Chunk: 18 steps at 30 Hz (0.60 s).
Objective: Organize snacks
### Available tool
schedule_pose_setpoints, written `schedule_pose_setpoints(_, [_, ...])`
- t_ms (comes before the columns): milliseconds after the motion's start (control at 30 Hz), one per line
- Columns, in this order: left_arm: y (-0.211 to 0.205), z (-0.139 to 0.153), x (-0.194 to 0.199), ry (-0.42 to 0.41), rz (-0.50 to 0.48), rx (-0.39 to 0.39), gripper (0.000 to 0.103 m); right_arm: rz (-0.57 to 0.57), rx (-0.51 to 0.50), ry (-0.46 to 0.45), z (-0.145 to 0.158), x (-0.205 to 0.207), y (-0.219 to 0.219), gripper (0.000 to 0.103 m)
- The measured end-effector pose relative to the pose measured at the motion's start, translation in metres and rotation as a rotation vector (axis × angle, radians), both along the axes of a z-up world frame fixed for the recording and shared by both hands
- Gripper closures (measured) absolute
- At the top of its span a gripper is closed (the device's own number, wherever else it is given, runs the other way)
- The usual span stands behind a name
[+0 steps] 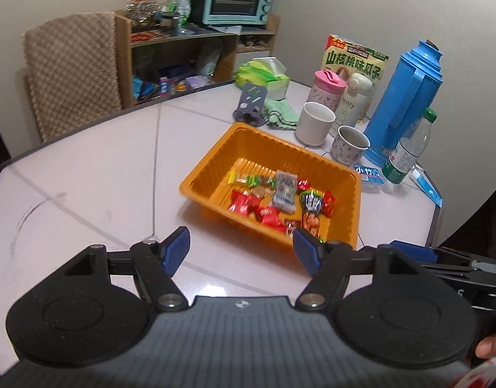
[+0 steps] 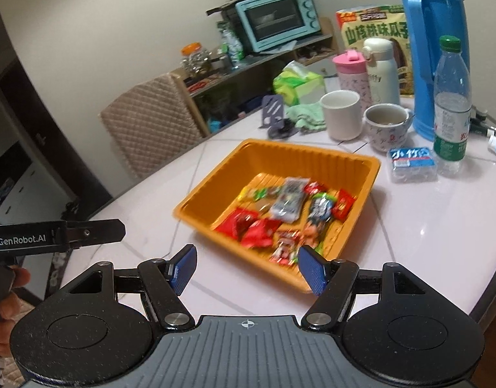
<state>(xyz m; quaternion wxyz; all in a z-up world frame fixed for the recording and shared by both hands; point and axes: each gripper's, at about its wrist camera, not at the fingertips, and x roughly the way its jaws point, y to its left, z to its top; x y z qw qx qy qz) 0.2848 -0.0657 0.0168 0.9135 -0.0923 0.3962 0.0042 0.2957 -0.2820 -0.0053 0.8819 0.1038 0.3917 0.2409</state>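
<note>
An orange plastic tray (image 1: 215, 161) sits on the white table and also shows in the right wrist view (image 2: 280, 156). Several wrapped snacks (image 1: 274, 197) lie in its near right part; they also show in the right wrist view (image 2: 280, 213). My left gripper (image 1: 241, 252) is open and empty, just in front of the tray's near edge. My right gripper (image 2: 246, 270) is open and empty, also at the tray's near edge. The right gripper shows at the right edge of the left wrist view (image 1: 448, 262), and the left gripper at the left edge of the right wrist view (image 2: 60, 234).
Behind the tray stand a white cup (image 1: 314, 123), a patterned mug (image 1: 350, 145), a pink tumbler (image 1: 327, 89), a white flask (image 1: 353, 100), a blue thermos (image 1: 406, 103), a water bottle (image 1: 409, 148), a seed bag (image 1: 356, 58) and a green cloth (image 1: 280, 114). A chair (image 1: 73, 74) stands at the far left.
</note>
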Motion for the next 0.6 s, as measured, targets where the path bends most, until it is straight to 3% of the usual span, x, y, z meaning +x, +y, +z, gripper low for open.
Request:
schedule_pose_setpoints(267, [0.011, 0.006, -0.075, 0.016, 0.056, 0.05, 0.035, 0.046, -0.052, 0.026, 0.001, -0.062, 0.022, 0.033])
schedule_pose_setpoints(600, [0.036, 0.008, -0.169, 0.045, 0.061, 0.052, 0.035, 0.066, -0.096, 0.058, 0.005, -0.142, 0.059, 0.033])
